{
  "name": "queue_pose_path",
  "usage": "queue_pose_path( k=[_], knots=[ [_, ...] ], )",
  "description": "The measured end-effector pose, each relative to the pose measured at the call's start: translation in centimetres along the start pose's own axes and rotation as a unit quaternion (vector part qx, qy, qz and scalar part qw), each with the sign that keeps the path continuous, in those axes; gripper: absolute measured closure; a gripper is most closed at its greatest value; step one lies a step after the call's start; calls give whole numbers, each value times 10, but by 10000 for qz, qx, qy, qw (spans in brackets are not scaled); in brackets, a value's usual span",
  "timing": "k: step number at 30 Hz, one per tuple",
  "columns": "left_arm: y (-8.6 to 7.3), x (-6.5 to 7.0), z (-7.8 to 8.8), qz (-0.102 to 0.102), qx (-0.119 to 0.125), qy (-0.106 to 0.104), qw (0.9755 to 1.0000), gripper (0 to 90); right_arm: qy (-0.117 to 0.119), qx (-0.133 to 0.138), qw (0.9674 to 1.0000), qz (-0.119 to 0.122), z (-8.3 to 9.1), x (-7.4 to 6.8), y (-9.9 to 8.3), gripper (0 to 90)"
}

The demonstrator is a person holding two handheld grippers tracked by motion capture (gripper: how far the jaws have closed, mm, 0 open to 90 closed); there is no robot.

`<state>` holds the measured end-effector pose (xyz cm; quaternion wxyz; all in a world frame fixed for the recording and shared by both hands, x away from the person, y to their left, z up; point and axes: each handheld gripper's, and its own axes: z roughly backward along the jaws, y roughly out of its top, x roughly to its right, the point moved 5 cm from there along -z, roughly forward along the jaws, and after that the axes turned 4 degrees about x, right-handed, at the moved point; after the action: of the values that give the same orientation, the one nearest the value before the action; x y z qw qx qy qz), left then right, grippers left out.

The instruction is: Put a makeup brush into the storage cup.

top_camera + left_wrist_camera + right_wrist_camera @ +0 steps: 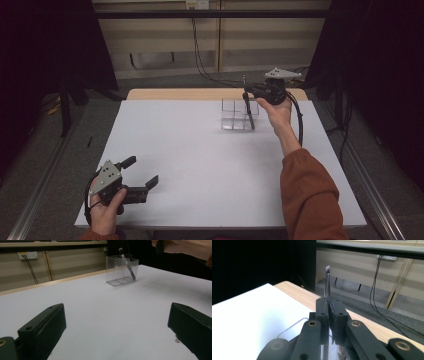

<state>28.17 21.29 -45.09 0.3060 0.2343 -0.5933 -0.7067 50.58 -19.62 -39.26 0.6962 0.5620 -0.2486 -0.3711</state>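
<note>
Two grippers are in our hands at the white table. Our right gripper is up at the far side of the table, directly over a clear plastic organizer with several compartments. Its fingers are pressed together with almost no gap, and between them they pinch a slim makeup brush near its upper part. In the right gripper view, the brush's silvery neck and angled bristle tip stick up just past the fingertips. From the high view, the dark handle hangs down and slants below the fingers into the organizer; in the left gripper view the brush leans tilted inside the clear box, toward its right end. We cannot tell whether the handle's lower end touches the bottom, nor exactly which compartment it is in.

Our left gripper rests low at the near left corner of the table, well apart from the organizer. Its fingers stand wide apart with nothing between them but bare tabletop, and the organizer lies far ahead of them, slightly right of the middle of the gap.
</note>
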Motion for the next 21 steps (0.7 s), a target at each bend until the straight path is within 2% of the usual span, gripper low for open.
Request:
queue_pose_path(
  k=[21],
  knots=[
    [0,0,0,1,2,-6,10000,18,-33,-73,9998,-205,2,6,-16,858]
  ],
)
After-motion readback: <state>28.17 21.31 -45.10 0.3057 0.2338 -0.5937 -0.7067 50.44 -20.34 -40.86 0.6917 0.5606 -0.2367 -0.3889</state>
